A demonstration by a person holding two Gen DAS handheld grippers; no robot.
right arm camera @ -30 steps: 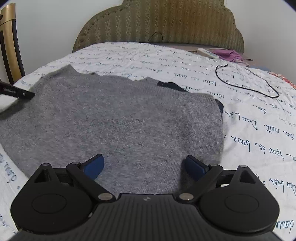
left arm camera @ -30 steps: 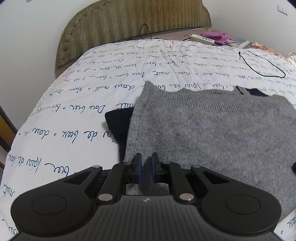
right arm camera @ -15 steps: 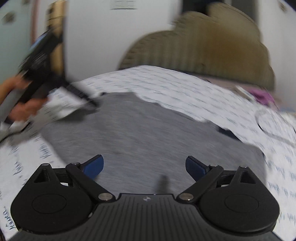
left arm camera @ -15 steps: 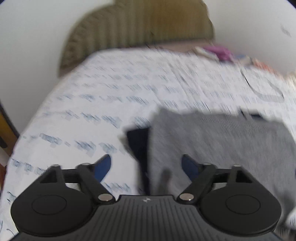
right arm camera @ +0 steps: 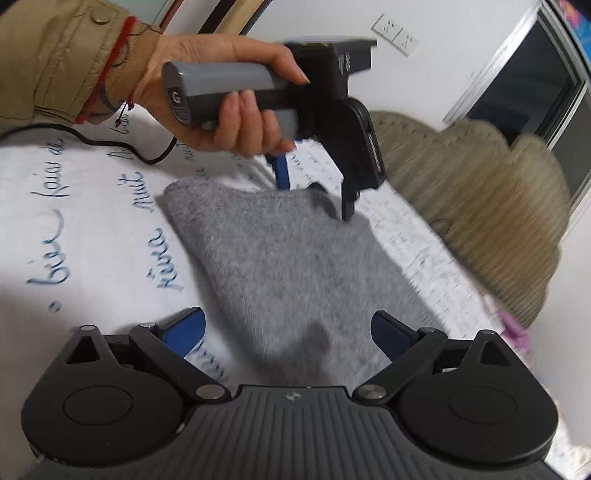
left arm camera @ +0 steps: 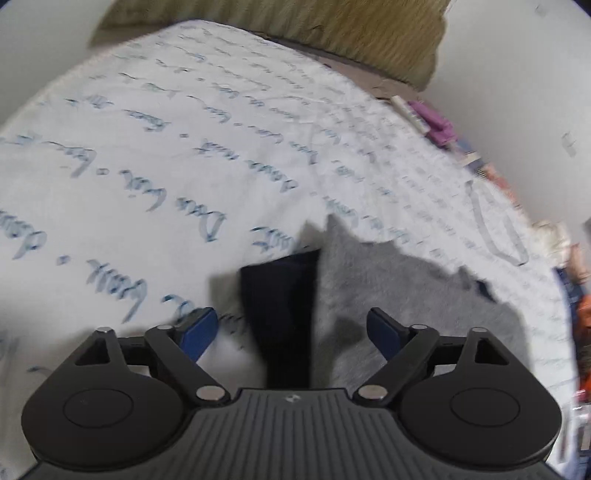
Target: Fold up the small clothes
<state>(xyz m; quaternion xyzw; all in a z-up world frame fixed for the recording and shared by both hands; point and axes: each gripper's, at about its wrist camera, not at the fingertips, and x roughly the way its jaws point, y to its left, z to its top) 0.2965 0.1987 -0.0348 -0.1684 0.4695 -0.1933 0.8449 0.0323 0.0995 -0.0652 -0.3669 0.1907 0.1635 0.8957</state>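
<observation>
A folded grey knit sweater (left arm camera: 406, 295) lies flat on the white bedspread (left arm camera: 147, 166), with a dark navy cloth (left arm camera: 280, 306) showing from under its left edge. My left gripper (left arm camera: 290, 323) hovers over that edge; its jaws are opening, and the navy cloth lies below the gap without being pinched. In the right wrist view the sweater (right arm camera: 295, 266) runs away from my right gripper (right arm camera: 288, 325), which is open just above its near end. A person's hand (right arm camera: 221, 110) holds the left gripper (right arm camera: 314, 192) over the sweater's far end.
White bedspread (right arm camera: 92, 240) with blue handwriting print surrounds the sweater. An olive headboard (left arm camera: 332, 22) and a wall close the far side. A thin cable (left arm camera: 498, 236), a purple item (left arm camera: 436, 122) and other clutter lie at the bed's right edge. A black cord (right arm camera: 110, 144) trails from the sleeve.
My left gripper has opened off the sweater's edge and drawn back to the left. The right gripper stayed open and swung round, bringing the other hand and its gripper into view.
</observation>
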